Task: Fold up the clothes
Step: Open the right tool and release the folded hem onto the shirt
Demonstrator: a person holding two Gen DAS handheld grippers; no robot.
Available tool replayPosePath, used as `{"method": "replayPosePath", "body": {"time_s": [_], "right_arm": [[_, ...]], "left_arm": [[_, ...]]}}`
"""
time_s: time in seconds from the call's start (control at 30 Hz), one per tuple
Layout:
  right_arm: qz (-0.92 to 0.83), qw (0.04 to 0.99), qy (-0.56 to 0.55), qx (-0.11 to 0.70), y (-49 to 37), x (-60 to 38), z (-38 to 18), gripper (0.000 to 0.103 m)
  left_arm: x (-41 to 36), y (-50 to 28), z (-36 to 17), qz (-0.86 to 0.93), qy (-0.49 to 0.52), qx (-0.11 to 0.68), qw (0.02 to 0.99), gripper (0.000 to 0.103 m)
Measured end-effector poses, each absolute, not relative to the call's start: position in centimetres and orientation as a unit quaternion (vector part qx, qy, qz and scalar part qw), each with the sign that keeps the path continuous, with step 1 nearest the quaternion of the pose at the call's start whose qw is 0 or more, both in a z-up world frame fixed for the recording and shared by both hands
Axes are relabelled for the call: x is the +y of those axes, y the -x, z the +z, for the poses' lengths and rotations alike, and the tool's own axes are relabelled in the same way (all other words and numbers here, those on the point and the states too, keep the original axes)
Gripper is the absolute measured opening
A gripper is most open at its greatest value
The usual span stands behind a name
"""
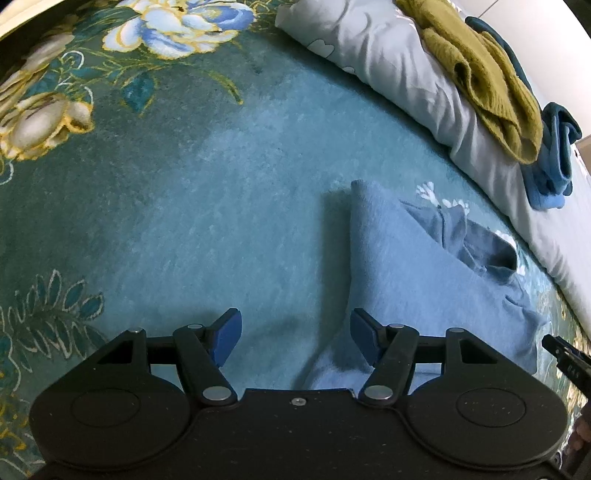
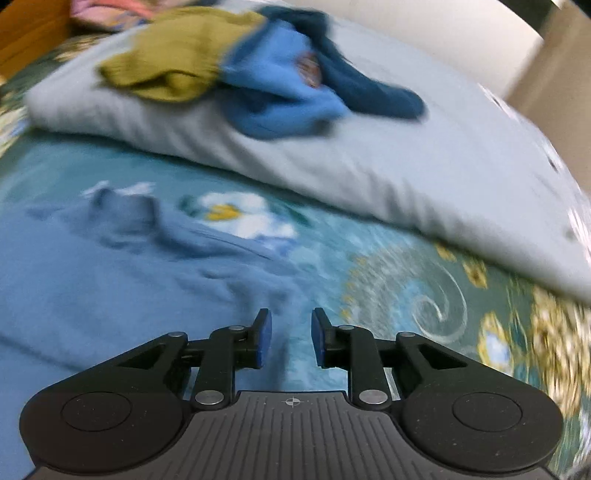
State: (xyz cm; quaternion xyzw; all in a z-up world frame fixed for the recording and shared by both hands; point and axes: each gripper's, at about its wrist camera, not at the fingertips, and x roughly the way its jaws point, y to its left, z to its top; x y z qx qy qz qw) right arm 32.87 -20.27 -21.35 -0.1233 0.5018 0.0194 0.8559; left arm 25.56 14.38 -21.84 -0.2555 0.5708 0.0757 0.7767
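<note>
While both hover apart | left hand-held gripper (image 1: 295, 338) spread, empty | right hand-held gripper (image 2: 290, 338) seemingly parted over light-blue garment (image 2: 92, 280)

Teal floral carpet (image 1: 207, 192) with white-and-blue blossoms, pale grey folded quilt (image 1: 399, 66) lying along its far edge, wooden furniture (image 2: 26, 33) at upper left, blurred
</note>
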Motion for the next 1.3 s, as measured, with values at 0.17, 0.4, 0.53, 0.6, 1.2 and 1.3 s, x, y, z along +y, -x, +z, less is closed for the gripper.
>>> {"method": "replayPosePath", "body": {"time_s": [0.17,0.4,0.53,0.6,1.2,1.3], "right_arm": [[0.004,0.855,0.051,0.515,-30.2,-23.1,-20.3,0.037],[-0.010,0.806,-0.049,0.590,-21.6,-25.3,-21.1,0.040],[-0.041,0.769,-0.085,0.632,-15.5,-25.3,-22.5,0.040],[-0.057,0.751,-0.099,0.650,-12.7,-25.3,-23.1,0.040],[0.049,0.734,-0.075,0.673,-5.8,-28.0,-24.8,0.049],[0.064,0.735,-0.102,0.667,-5.3,-28.8,-24.7,0.031]], "left_arm": [[14.9,-24.6,-21.4,0.075,0.255,0.575,0.774,0.063],[14.2,-21.1,-20.5,0.003,0.214,0.607,0.765,0.063],[13.1,-17.7,-21.0,-0.051,0.176,0.640,0.746,0.064],[12.7,-15.7,-21.2,-0.068,0.165,0.654,0.735,0.064],[10.8,-1.6,-22.7,-0.006,0.179,0.610,0.772,0.063],[10.7,-1.2,-22.8,-0.017,0.204,0.609,0.767,0.062]]}}
